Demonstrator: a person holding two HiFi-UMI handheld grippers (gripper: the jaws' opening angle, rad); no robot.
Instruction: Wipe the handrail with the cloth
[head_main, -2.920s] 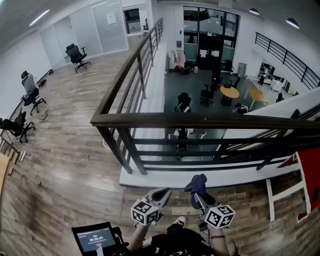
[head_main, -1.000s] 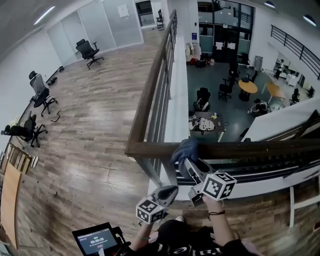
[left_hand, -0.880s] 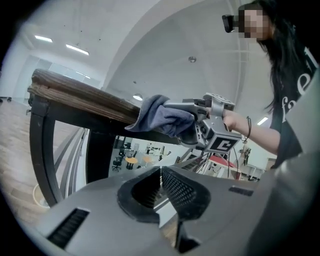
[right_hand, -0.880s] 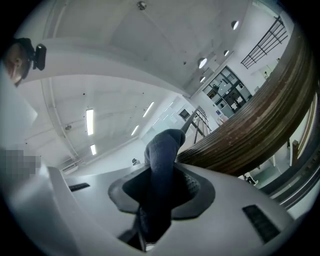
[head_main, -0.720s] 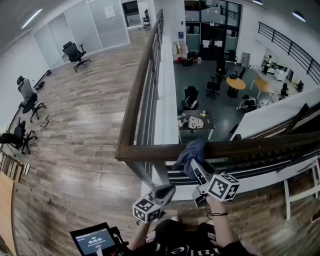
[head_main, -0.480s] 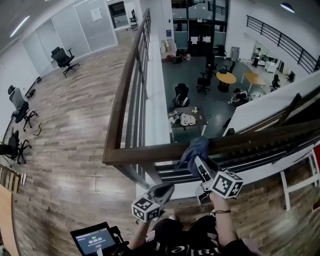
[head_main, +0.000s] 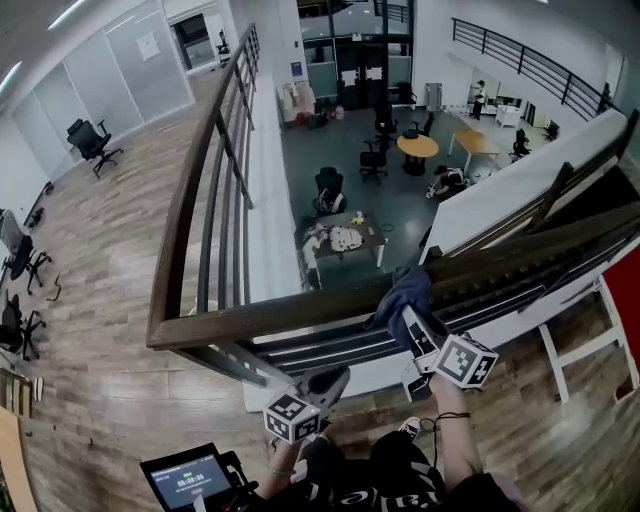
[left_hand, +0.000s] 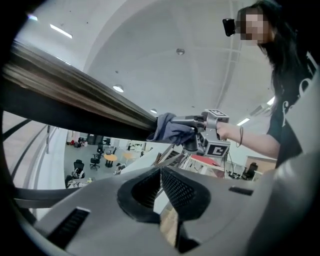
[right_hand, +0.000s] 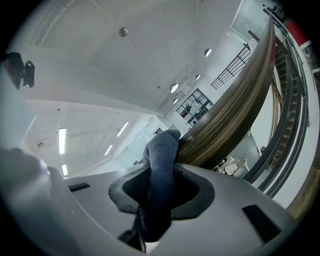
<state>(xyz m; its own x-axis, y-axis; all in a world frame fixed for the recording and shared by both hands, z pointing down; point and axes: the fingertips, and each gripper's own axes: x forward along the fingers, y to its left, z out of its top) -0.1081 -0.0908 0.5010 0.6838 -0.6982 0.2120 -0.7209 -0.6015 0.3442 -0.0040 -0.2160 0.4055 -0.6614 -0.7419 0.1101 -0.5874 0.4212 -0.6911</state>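
Cloth (head_main: 403, 292), pinched in right gripper (head_main: 410, 318), sits further along handrail (head_main: 250, 322) from its corner, wiping seemingly progressing; left gripper (head_main: 333, 378) closed, empty.

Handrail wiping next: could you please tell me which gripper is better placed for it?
Right. The right gripper is shut on the blue cloth, pressed against the wooden handrail; the left gripper hangs below the rail, shut and empty.

The cloth (head_main: 404, 289) sits on the handrail (head_main: 270, 320), in the right claw (head_main: 409, 312) — left claw (head_main: 331, 379) lower, to its left
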